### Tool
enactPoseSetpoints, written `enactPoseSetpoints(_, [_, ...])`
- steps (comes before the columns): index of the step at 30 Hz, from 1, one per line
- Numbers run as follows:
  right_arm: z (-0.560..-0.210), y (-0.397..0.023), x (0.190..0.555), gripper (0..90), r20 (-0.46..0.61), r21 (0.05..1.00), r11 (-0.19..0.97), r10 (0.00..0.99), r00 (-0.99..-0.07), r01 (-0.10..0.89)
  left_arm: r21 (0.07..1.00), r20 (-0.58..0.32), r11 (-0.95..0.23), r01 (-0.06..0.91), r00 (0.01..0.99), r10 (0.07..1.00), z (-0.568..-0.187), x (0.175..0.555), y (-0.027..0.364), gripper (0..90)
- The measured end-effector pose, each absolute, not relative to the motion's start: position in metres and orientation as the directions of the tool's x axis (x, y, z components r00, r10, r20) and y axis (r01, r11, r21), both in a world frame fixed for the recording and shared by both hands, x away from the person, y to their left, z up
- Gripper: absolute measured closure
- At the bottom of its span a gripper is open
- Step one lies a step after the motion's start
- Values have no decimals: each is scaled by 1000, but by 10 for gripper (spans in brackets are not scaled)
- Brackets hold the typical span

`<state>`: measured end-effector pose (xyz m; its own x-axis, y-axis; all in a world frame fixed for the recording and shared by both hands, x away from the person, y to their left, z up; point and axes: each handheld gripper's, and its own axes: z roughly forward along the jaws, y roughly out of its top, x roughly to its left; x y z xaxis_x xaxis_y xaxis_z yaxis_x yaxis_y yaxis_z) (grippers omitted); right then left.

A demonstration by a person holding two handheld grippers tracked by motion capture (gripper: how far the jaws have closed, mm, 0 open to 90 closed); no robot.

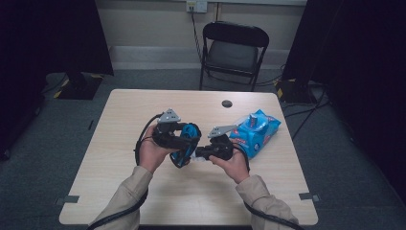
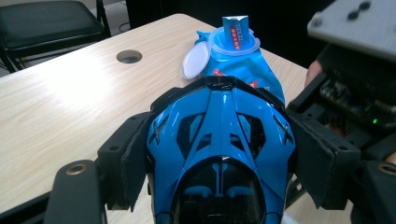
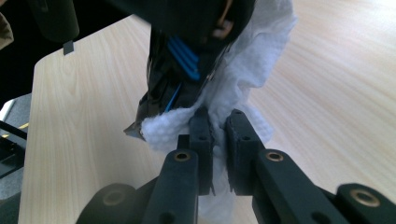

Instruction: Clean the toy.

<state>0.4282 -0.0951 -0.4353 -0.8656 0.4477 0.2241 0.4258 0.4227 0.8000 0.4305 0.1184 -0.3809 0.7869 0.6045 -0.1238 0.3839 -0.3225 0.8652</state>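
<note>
The left gripper view shows a blue and black toy car (image 2: 219, 154) clamped between that gripper's 2 black pads (image 2: 135, 158), and beyond it, farther on the table (image 2: 60, 107), a blue wet-wipes pack (image 2: 238, 60) with its round lid flipped open. The right gripper view shows what that view hides: the right gripper (image 3: 218, 135) pinches a white wipe (image 3: 243, 74) pressed against the car's dark underside. From the high view, both hands meet above the table's middle, the left gripper (image 1: 184, 139) holding the car up off the surface and the right gripper (image 1: 203, 152) pointing left at it, with the pack just right of the right hand (image 1: 234, 165).
</note>
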Motion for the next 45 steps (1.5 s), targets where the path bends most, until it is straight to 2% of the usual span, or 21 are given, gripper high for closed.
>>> enactPoseSetpoints(12, [-452,-90,424,828,224,776,462,434,-873,429,867,-127,-321,381,792,597,-380,429,116,262])
enactPoseSetpoints(15, [-450,-98,427,828,215,780,451,458,-862,434,866,-127,-324,381,795,593,-382,428,117,262])
enactPoseSetpoints(30, [-391,-135,445,827,170,851,351,521,-837,391,848,-136,-358,390,813,566,-393,421,115,262])
enactPoseSetpoints(35, [-396,-128,444,828,179,848,357,504,-845,393,845,-146,-367,389,828,542,-395,419,105,262])
enactPoseSetpoints(45, [-414,-116,440,828,212,834,368,476,-854,412,851,-153,-349,393,821,550,-392,424,106,262])
